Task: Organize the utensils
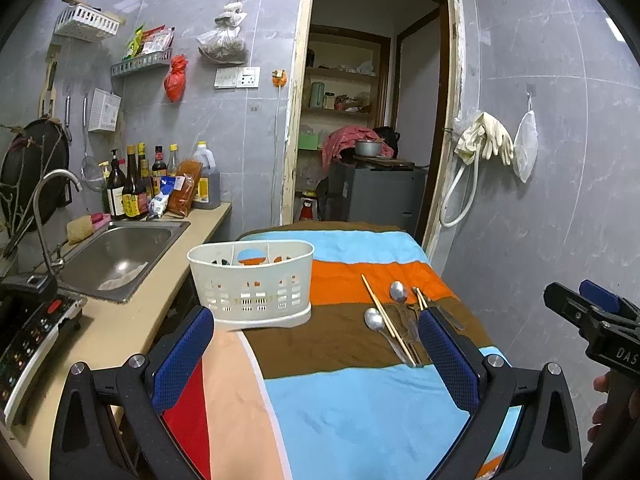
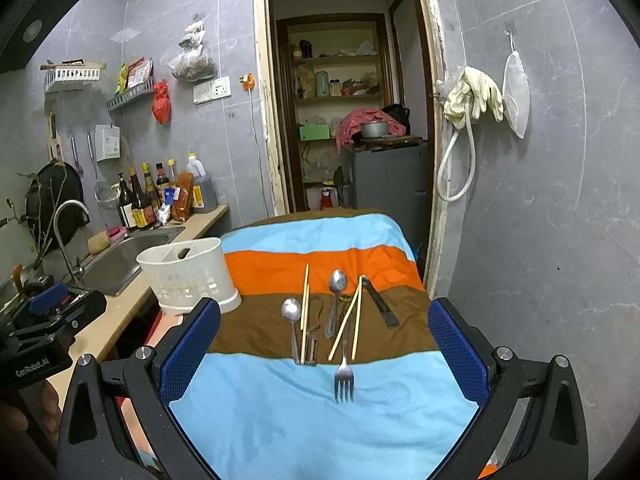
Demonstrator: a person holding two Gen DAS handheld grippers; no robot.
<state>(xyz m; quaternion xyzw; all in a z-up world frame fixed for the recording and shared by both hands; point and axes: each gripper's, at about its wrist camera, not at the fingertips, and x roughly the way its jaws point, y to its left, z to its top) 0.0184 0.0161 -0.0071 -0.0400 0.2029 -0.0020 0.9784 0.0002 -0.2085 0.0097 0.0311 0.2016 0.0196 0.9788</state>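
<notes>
Left gripper [image 1: 316, 344] spread wide, empty. Right gripper [image 2: 324, 344] likewise, above the fork [image 2: 344, 380] at centre frame. White utensil caddy [image 2: 188, 276] sits centre-left.

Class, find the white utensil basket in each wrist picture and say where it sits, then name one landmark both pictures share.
Left wrist view: the white utensil basket stands centre-left, on the striped cloth's left edge beside the sink.
Right wrist view: the basket stands left of centre, left of the spoons and chopsticks.
Shared landmark: the doorway straight behind the table.
</notes>
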